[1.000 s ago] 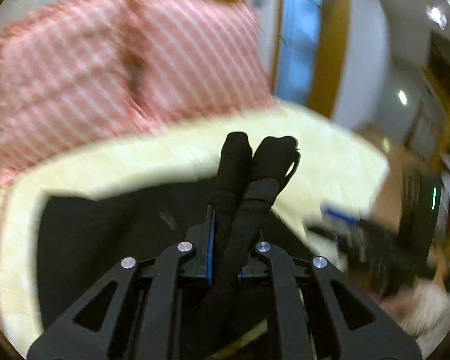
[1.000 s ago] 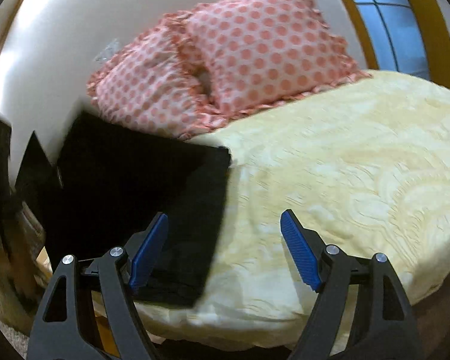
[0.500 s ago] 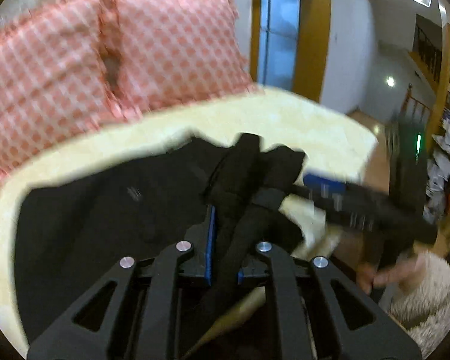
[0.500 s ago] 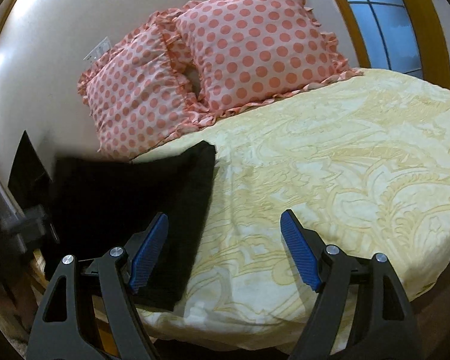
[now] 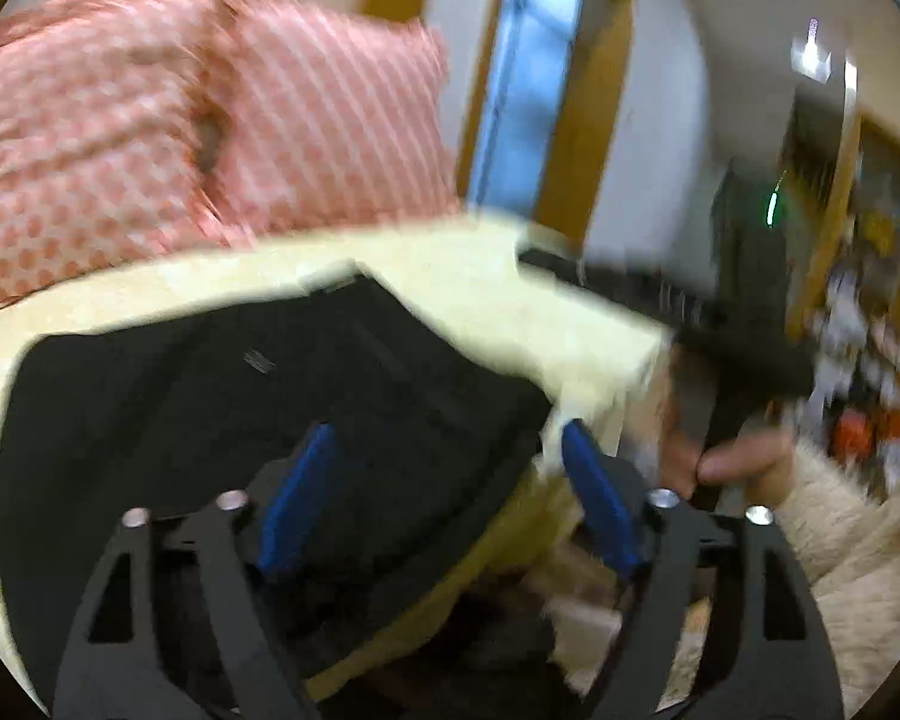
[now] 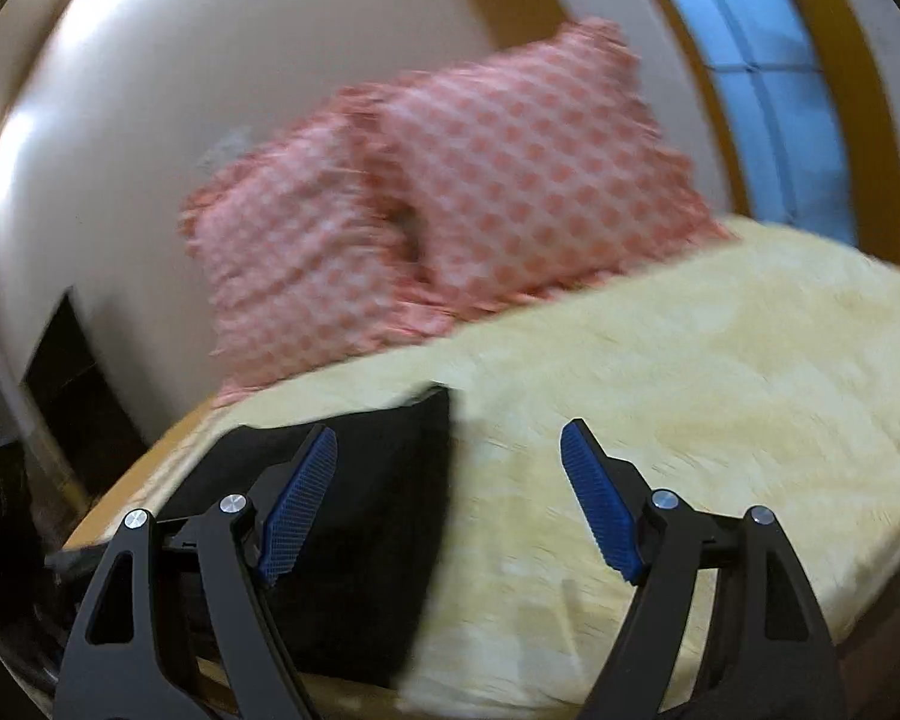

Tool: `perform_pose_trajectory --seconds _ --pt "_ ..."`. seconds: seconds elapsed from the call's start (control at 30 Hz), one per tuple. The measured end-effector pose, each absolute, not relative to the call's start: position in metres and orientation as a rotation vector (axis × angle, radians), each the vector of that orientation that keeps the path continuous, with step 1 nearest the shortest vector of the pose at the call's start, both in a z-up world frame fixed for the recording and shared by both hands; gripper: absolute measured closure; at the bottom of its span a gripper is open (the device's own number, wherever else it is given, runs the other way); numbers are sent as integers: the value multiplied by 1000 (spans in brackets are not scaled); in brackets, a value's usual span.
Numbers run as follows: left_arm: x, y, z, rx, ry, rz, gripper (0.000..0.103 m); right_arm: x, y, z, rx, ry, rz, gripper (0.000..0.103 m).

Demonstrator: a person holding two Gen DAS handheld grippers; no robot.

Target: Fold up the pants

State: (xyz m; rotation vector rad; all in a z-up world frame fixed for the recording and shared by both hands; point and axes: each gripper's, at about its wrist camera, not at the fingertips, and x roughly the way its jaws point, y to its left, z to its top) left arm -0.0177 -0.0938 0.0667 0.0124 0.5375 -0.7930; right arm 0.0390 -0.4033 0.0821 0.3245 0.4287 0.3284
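The black pants (image 5: 222,420) lie flat on the yellow bedspread (image 5: 450,264) of the bed, filling the lower left and centre of the left wrist view as a broad dark slab with a small pale tag showing on the cloth. In the right wrist view the same pants (image 6: 360,540) sit at the lower left of the frame, at the near corner of the bed, with a straight right edge against the bedspread (image 6: 690,390), which spreads across the right half of that picture.

The left gripper (image 5: 450,498) hangs over the near edge of the pants, its jaws spread wide with nothing between the blue pads (image 5: 297,498); the left pad shows against the black cloth, the right pad against the bed's edge, and whether either touches the fabric cannot be told through the blur. The right gripper (image 6: 450,498) also has its jaws wide apart and empty, the left pad (image 6: 297,498) over the pants and the right one over bare bedspread.

At the right of the left wrist view a hand (image 5: 732,462) in a cream fuzzy sleeve (image 5: 858,570) holds a dark, blurred device.

Two pink dotted pillows (image 6: 450,192) lean against the white wall (image 6: 180,60) at the head of the bed, upper centre of the right wrist view and upper left of the left wrist view (image 5: 180,120). A blue window (image 6: 768,84) in a wooden frame stands to their right.
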Motion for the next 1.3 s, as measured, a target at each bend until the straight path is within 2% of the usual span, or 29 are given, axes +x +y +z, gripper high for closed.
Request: perform_pose_trajectory --seconds 0.07,0.1,0.27,0.4,0.43,0.5,0.63,0.8,1.3 --pt "-14 -70 74 -25 492 -689 9 41 -383 86 292 430 430 24" --pt "-9 -58 73 -33 481 -598 8 43 -372 86 285 439 489 24" --pt "17 -32 47 -23 599 -377 8 58 -337 71 250 550 585 24" --pt "25 -18 20 -57 705 -334 6 76 -333 37 231 767 540 22" --pt "26 -14 12 -82 719 -351 6 73 -333 38 207 752 553 22" --pt "19 -13 8 -56 677 -359 5 74 -332 44 192 782 561 23" --pt "13 -12 4 -35 647 -374 2 100 -365 64 335 768 516 21" --pt "13 -11 3 -33 622 -393 2 159 -388 50 426 896 432 21" --pt "7 -13 -2 0 571 -396 2 189 -380 30 342 987 450 21"
